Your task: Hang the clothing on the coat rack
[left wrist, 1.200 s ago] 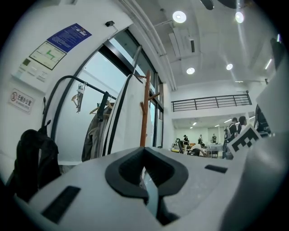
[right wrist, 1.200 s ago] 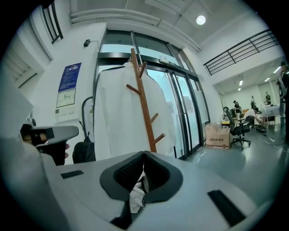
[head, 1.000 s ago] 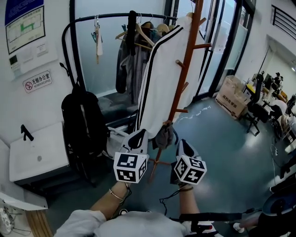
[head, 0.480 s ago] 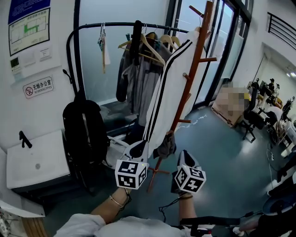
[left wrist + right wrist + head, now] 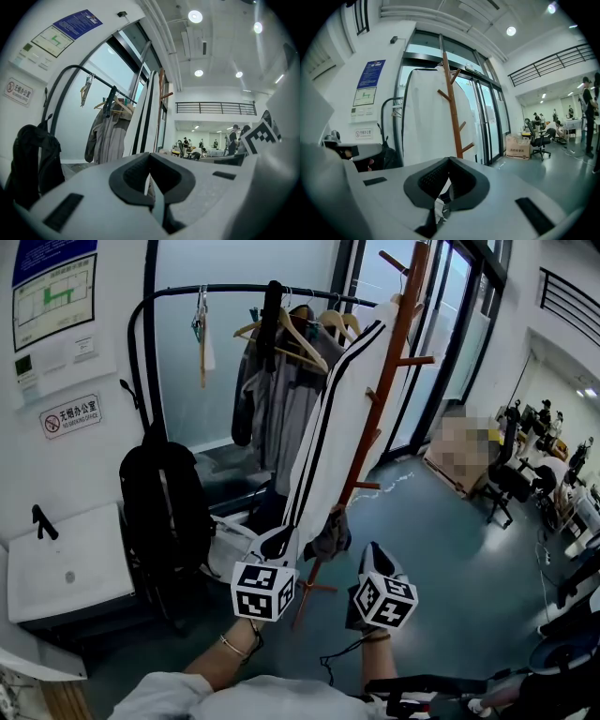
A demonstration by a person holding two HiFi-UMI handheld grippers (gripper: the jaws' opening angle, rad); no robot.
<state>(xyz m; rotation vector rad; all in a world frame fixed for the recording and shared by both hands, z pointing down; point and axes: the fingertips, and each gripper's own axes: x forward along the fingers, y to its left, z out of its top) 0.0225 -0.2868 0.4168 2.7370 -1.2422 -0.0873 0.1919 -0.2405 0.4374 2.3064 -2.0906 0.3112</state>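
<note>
A white garment with black stripes (image 5: pixel 333 418) hangs down the wooden coat rack (image 5: pixel 398 343), its top draped near the upper pegs. My left gripper (image 5: pixel 277 538) sits at its lower hem, jaws shut, with white cloth rising straight from them (image 5: pixel 144 117). A grey fold of cloth (image 5: pixel 333 535) dangles beside the pole. My right gripper (image 5: pixel 371 551) is just right of that fold and looks apart from it. Its jaws are shut; a small pale scrap shows at their seam, and I cannot identify it. The right gripper view faces the garment's broad white side (image 5: pixel 426 117) and the rack (image 5: pixel 452 108).
A black rail rack (image 5: pixel 150 352) behind holds hangers and a grey jacket (image 5: pixel 281 399). A black backpack (image 5: pixel 164 502) hangs at its left, above a white cabinet (image 5: pixel 66 568). Glass doors, a box (image 5: pixel 459 451) and an office chair (image 5: pixel 511 484) stand to the right.
The view has pulled back and tilted up a little. Both grippers stay low by the garment's hem, and the garment stays on the rack.
</note>
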